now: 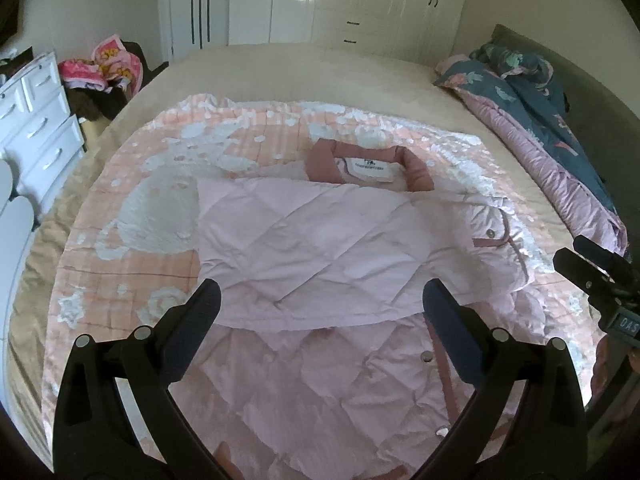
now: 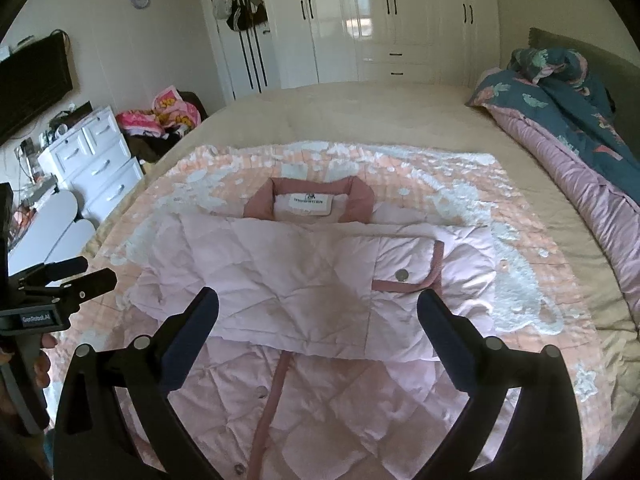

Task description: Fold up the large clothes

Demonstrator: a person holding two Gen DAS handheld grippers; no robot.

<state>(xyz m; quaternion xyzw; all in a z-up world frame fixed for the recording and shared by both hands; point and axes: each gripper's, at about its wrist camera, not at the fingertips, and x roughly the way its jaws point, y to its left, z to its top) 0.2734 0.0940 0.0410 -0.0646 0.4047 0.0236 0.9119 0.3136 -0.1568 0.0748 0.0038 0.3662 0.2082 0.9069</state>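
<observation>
A pale pink quilted jacket [image 1: 320, 248] with a darker pink collar [image 1: 368, 162] lies flat on a pink-and-white blanket [image 1: 160, 184] on the bed. Its sleeves are folded across the chest. It also shows in the right wrist view [image 2: 304, 276], collar [image 2: 308, 196] at the far end. My left gripper [image 1: 320, 300] is open and empty above the jacket's lower half. My right gripper [image 2: 318, 308] is open and empty above the same area. The right gripper shows at the right edge of the left wrist view [image 1: 600, 276]; the left gripper shows at the left edge of the right wrist view [image 2: 60, 288].
A rolled dark floral duvet [image 1: 552, 120] lies along the bed's right side. White drawers [image 1: 36, 128] and a pile of clothes [image 1: 104, 68] stand left of the bed. White wardrobes [image 2: 384, 20] line the far wall.
</observation>
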